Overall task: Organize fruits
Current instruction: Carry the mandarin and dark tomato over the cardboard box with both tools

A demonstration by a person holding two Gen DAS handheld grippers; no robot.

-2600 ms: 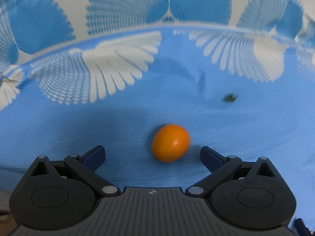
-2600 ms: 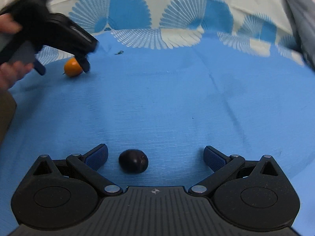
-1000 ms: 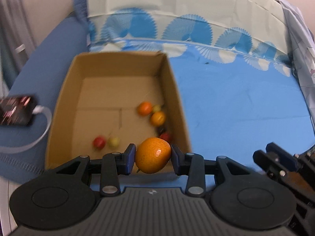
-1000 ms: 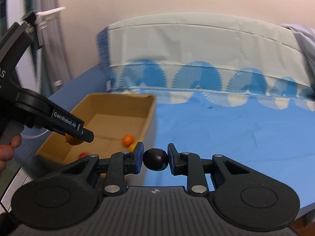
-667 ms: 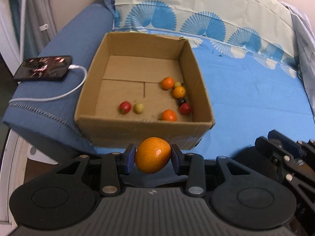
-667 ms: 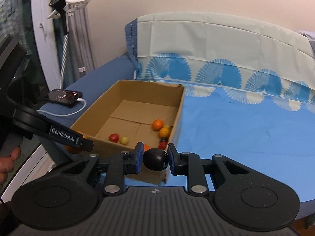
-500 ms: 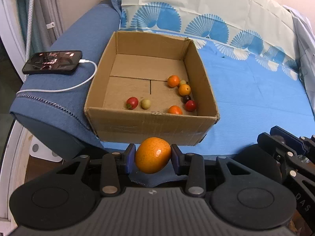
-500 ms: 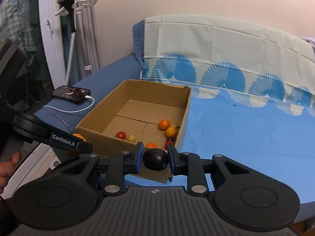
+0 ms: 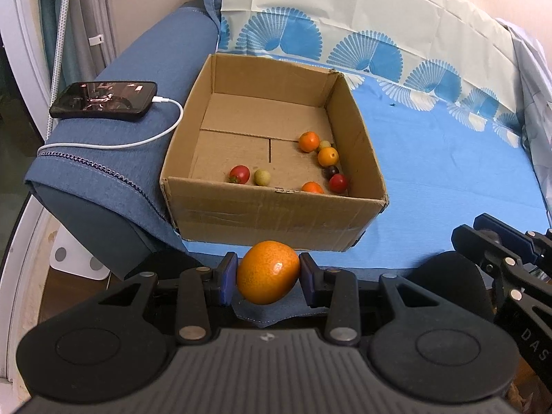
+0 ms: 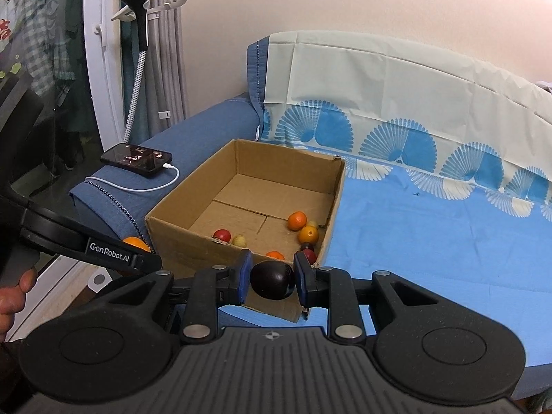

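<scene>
A blue sofa (image 9: 145,69) covered by a blue cloth with fan patterns (image 9: 448,158) fills both views, and on its seat, hard against the left armrest, sits an open cardboard box (image 9: 276,217) that already holds a scatter of small fruits: three orange ones, two red ones, two pale green ones and a dark one, most of them bunched along the right wall. A phone (image 9: 103,99) on a white charging cable (image 9: 114,143) lies on the armrest just left of the box. The left claw (image 9: 268,277) is clenched on an orange fruit (image 9: 268,272), held in the air short of the box's near wall and not yet over the opening. The right claw (image 10: 269,277) is clamped on a dark plum-like fruit (image 10: 272,280), which hangs near the box's near right corner (whether it has cleared the rim is hard to tell from this angle). Both fruits look ready to be dropped in, but neither seems far enough forward; letting go from here would likely send the orange fruit down the outside of the near wall to the floor, since the sofa's edge lies below it. The two tools are close together, so they could knock one another as they reach in. A hard drop could also set the loose round fruits rolling or bruise them.
</scene>
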